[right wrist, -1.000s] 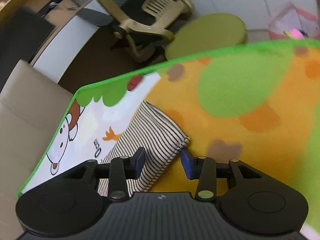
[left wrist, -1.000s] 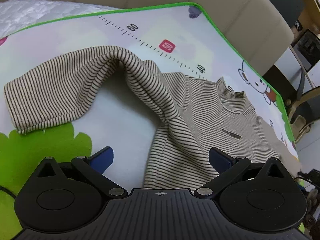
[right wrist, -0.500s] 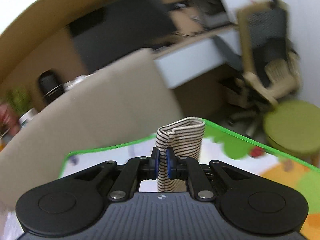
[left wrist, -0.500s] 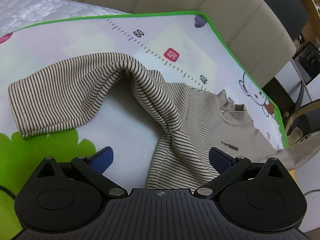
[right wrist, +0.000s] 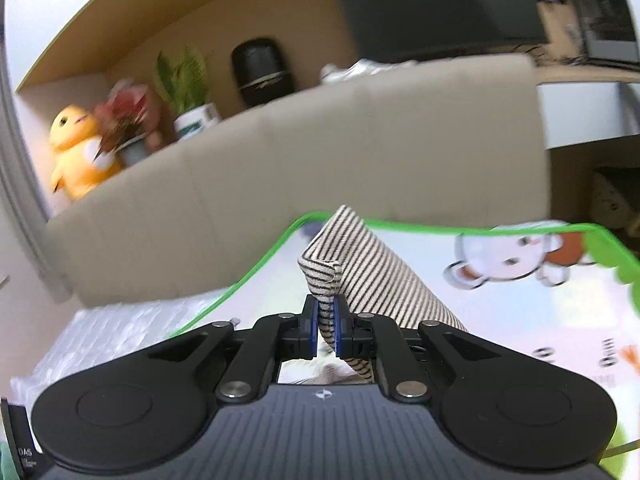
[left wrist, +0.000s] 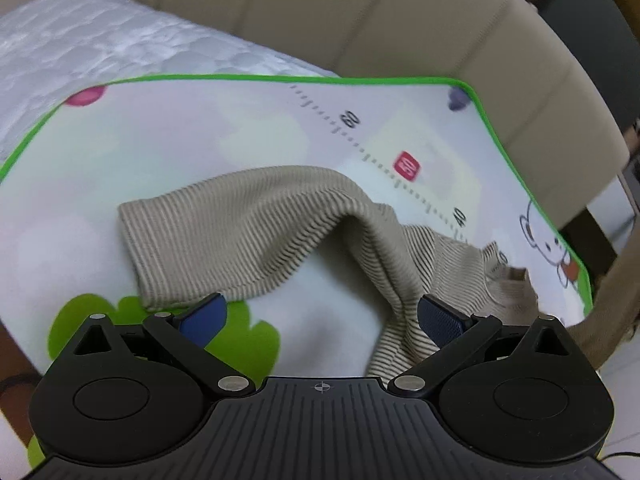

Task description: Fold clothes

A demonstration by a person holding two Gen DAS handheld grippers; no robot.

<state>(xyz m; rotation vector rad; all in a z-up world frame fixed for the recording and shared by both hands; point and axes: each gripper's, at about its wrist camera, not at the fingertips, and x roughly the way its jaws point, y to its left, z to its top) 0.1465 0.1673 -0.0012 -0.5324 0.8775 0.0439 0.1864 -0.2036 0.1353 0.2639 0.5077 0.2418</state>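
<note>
While my right gripper (right wrist: 325,334) pinches the striped sleeve (right wrist: 360,264) above the mat (right wrist: 520,312), I'd lay it flat across the shirt (left wrist: 432,264), then move my wide, empty left gripper (left wrist: 320,316) to the near-left sleeve.

Striped shirt (left wrist: 400,264) body — cut off behind the left gripper (left wrist: 320,316) — collar and shelf ornaments (right wrist: 80,148) motion-blurred.

Black ribbed claw (left wrist: 320,318) body, blue pads (left wrist: 440,322), silver screws
</note>
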